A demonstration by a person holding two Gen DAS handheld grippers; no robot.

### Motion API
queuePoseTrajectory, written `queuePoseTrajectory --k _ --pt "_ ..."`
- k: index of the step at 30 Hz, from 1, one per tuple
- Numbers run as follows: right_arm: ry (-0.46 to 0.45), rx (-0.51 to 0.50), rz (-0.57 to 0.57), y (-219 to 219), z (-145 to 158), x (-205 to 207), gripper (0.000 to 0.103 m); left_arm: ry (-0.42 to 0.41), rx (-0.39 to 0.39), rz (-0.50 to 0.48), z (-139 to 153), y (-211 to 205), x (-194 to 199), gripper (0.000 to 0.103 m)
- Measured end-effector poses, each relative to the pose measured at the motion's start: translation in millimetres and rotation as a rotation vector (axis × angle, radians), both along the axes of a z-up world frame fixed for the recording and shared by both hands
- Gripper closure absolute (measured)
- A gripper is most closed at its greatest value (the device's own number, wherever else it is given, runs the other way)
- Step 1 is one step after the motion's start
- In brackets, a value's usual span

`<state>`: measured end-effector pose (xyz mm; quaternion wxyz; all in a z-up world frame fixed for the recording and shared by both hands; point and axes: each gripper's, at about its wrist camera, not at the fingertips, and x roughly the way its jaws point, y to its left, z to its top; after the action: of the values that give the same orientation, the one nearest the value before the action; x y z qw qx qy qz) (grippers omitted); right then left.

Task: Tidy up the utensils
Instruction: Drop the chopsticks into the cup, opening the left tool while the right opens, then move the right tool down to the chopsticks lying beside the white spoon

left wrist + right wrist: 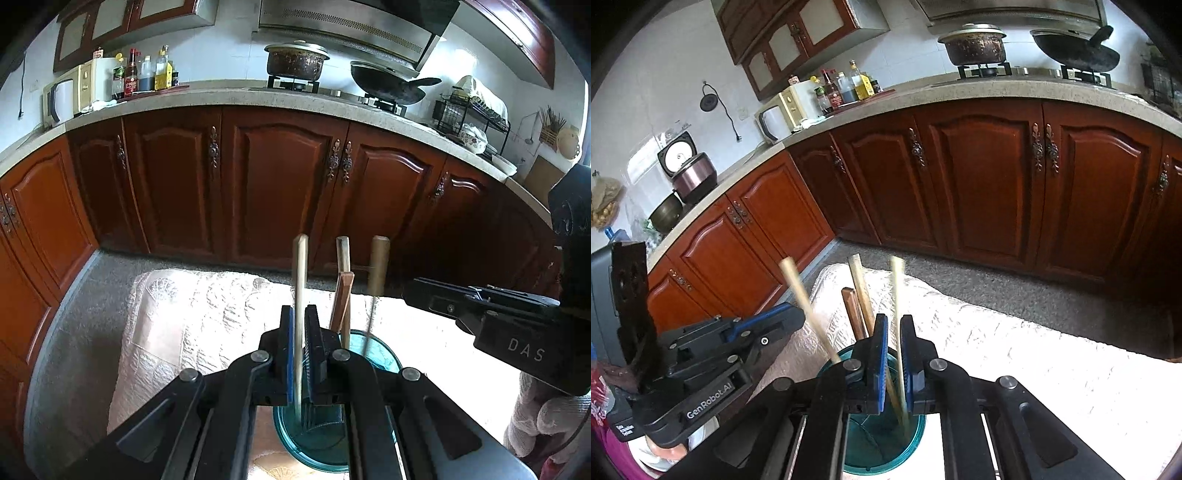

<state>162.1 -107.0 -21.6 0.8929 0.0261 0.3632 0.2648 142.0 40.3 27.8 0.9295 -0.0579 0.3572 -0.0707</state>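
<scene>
A teal cup [384,354] stands on the white cloth right under both grippers. My left gripper [300,314] is shut on the pale handle of a fork [301,266], whose tines hang inside the cup. In the right wrist view the left gripper [798,317] holds that fork [801,291] slanted over the cup [916,435]. My right gripper [892,321] stands slightly open with a pale-handled utensil [897,288] loose and blurred between its pads, its lower end in the cup. A brown handle [851,310] and a tan one [862,291] stand in the cup too.
An embossed white cloth [192,317] covers the table. Past it lie the grey floor [1015,295] and red-brown cabinet doors [280,184]. The right gripper [410,291] reaches in from the right over the cup. A gloved hand [546,417] shows at the lower right.
</scene>
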Motion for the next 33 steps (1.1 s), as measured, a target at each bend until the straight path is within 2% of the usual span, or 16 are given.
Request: queuePoseTrajectory --k 5,8,10,18,24,33 --pt "0.018 0.003 -0.002 -3.0 -4.6 -0.8 0.087 0.007 -0.011 0.002 -0.1 1.3 -2.3 0.092" --pt "0.027 0.011 -0.006 -5.7 -6.4 -6.6 0.083 0.005 -0.021 0.002 1.8 1.2 -5.6 0.073" --pt "0.038 0.018 -0.013 -10.0 -9.2 -12.3 0.080 0.000 -0.026 0.001 2.7 0.0 -11.1 0.055" --pt "0.054 -0.007 -0.054 -23.6 -19.7 -36.8 0.079 -0.013 -0.011 -0.010 3.5 -12.6 -29.2 0.051" --pt "0.054 -0.005 -0.072 -29.7 -20.8 -49.5 0.079 -0.013 0.003 -0.009 1.5 -17.8 -39.2 0.039" --pt "0.046 0.000 -0.090 -38.9 -19.5 -65.4 0.075 -0.027 0.016 -0.008 6.2 -20.6 -56.2 0.038"
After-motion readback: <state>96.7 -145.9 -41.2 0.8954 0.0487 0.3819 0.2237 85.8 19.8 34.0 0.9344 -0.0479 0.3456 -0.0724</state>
